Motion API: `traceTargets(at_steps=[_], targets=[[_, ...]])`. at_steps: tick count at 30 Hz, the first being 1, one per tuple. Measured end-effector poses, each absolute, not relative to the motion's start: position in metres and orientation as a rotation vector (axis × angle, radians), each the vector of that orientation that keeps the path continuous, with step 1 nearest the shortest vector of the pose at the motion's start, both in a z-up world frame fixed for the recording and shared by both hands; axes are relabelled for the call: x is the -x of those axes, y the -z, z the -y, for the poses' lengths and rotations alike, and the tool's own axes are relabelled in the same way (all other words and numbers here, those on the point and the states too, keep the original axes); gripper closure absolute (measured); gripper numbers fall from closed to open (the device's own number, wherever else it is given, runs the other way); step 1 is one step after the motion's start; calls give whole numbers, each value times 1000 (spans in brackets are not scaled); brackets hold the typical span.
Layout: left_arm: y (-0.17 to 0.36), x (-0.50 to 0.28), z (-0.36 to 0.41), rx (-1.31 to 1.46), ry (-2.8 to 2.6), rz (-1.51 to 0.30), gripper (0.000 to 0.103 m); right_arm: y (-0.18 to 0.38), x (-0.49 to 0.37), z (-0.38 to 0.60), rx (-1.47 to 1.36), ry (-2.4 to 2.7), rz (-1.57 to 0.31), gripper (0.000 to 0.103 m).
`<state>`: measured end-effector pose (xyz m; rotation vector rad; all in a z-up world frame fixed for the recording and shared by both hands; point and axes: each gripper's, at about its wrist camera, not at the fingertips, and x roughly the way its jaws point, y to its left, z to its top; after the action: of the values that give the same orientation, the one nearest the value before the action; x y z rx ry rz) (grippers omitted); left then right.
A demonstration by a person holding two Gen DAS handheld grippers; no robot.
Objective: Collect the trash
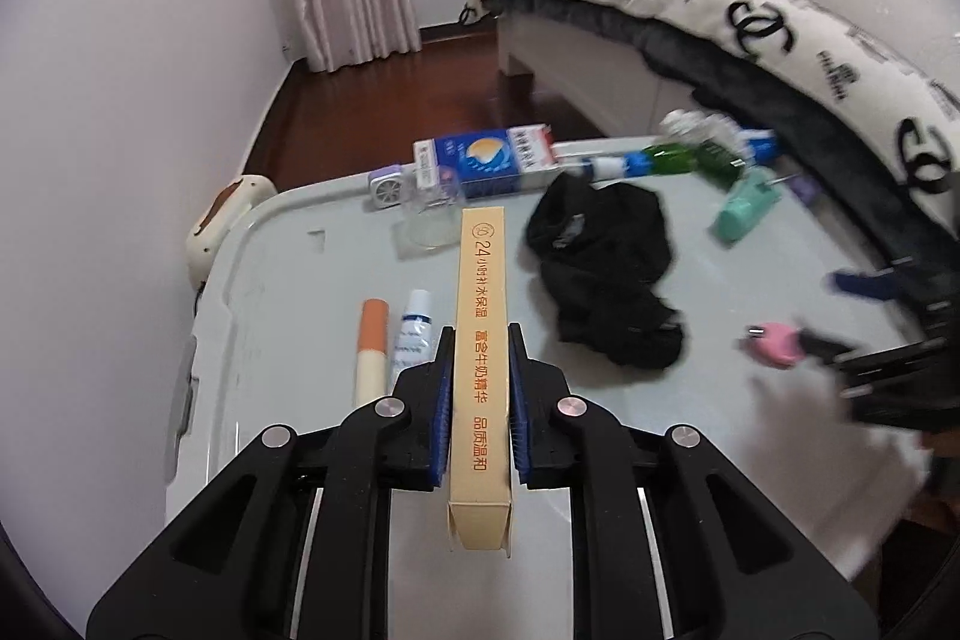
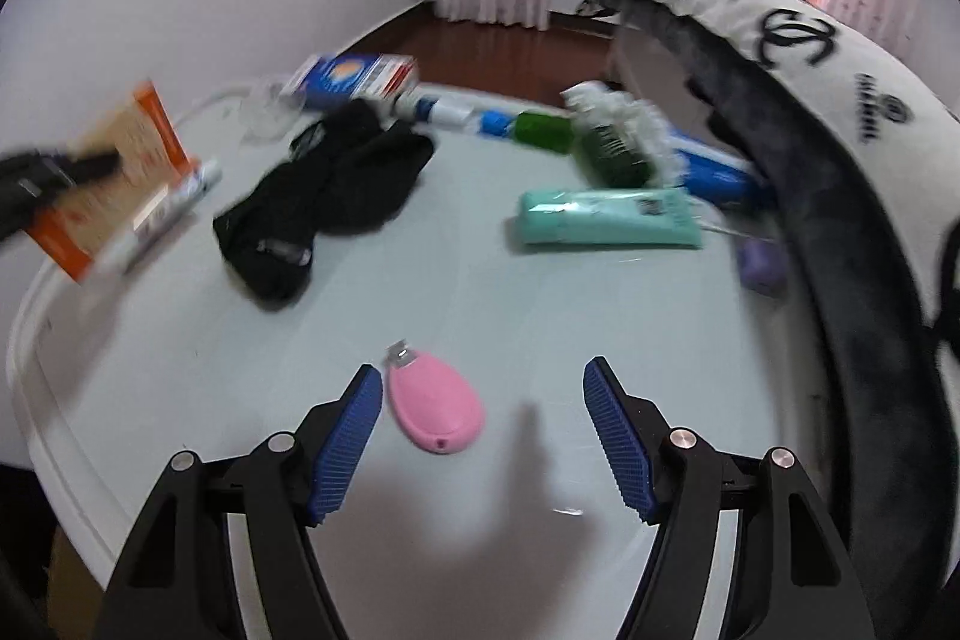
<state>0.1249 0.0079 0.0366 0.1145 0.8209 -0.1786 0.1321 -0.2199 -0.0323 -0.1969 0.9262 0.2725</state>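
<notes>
Carton (image 1: pixel 480 370) clamped in left gripper (image 1: pixel 480 340); right gripper (image 2: pixel 483 388) spread beside pink nail clipper (image 2: pixel 435 409); next, carry to bin.

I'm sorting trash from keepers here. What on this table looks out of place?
The crumpled black garment heaped mid-table: clothing among tubes, boxes and bottles. The pink oval gadget lies alone nearest the open right gripper.
</notes>
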Motion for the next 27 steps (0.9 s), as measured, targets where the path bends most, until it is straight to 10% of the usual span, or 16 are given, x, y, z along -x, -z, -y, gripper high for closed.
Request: traceTargets(at_steps=[6,10,19,27], targets=[[-49,-75,0,-72,263,-818,88,54,-142,192,242,-296,-957,36],[-43,-52,8,-68,312,-834,88,59,-148,191,193,-267,-985,71],[-31,-17,18,-77,392,-866,88,23,-121,192,145,-305,-968,103],[-23,25,16,-42,396,-890,88,3,-90,202,86,-335,-950,103]])
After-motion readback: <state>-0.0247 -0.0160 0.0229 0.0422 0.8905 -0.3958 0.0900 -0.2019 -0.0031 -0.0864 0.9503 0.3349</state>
